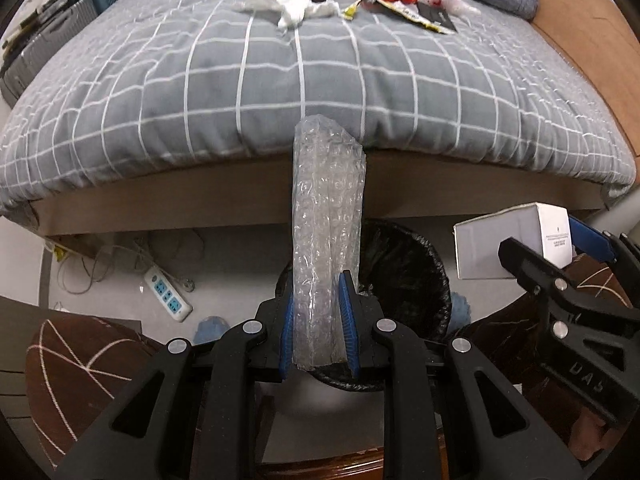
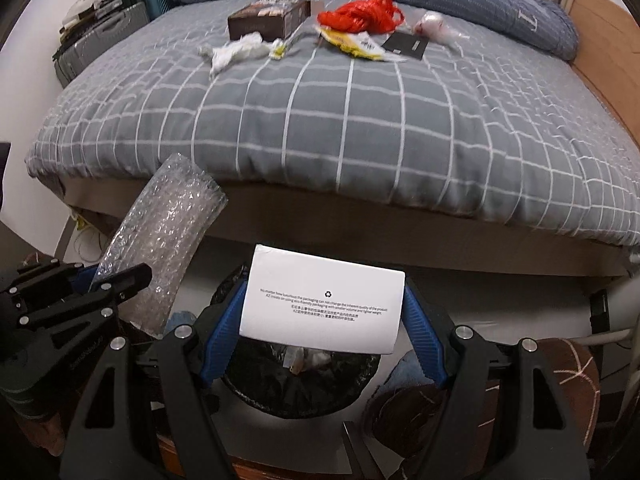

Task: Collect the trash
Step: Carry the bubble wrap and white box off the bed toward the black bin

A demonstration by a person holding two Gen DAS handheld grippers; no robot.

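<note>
Left tongs (image 1: 318, 320) pinch a bubble-wrap roll (image 1: 326, 216); right tongs (image 2: 324, 316), spread wide, clamp a white box (image 2: 322, 304).

The bin (image 1: 404, 280) stands on the floor (image 1: 120, 264) before the bed (image 1: 280, 92). The bubble wrap (image 1: 326, 240) is left of the box (image 1: 508, 244), both above the bin.

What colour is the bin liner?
Black; the bin liner shows best in the right wrist view.

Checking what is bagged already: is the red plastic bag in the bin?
No, the red plastic bag lies on the bed, beyond the bin.
</note>
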